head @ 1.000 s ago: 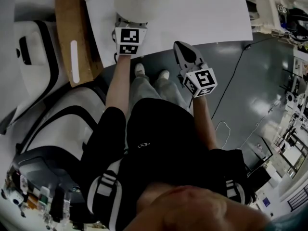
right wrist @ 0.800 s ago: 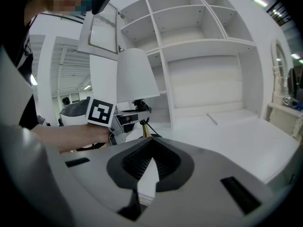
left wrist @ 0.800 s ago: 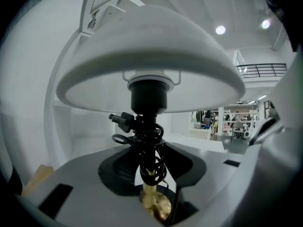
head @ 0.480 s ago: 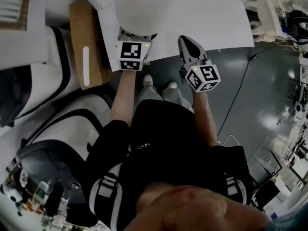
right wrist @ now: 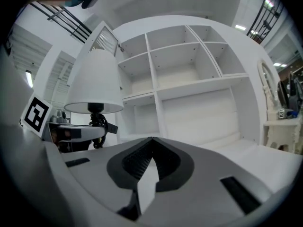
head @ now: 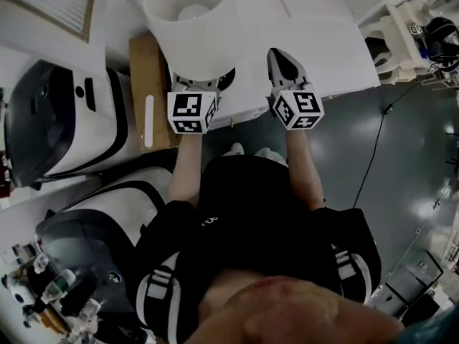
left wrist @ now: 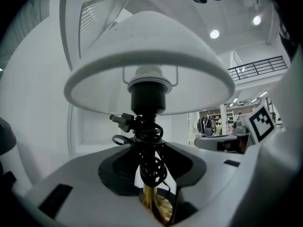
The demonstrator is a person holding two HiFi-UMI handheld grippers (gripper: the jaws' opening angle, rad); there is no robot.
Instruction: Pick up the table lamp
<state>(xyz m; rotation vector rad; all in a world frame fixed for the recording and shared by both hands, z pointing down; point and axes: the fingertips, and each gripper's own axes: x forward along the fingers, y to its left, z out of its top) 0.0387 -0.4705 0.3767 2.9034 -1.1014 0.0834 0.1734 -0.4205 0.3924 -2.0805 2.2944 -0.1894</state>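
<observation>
White shelf unit [right wrist: 189, 79] fills bkgd of right gripper view. Table lamp [head: 188, 27] upright, upper centre of head view. Left gripper [head: 195, 88] below shade, jaws clamped on brass stem [left wrist: 152, 200] w/ black cord [left wrist: 150, 155] coiled above. Right gripper [head: 284, 67] just right of lamp, jaws together, nothing btwn.

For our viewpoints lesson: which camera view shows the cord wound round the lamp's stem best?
The left gripper view: the cord fills the centre, coils and plug clear. The right gripper view shows it small; in the head view the shade mostly hides it.
</observation>
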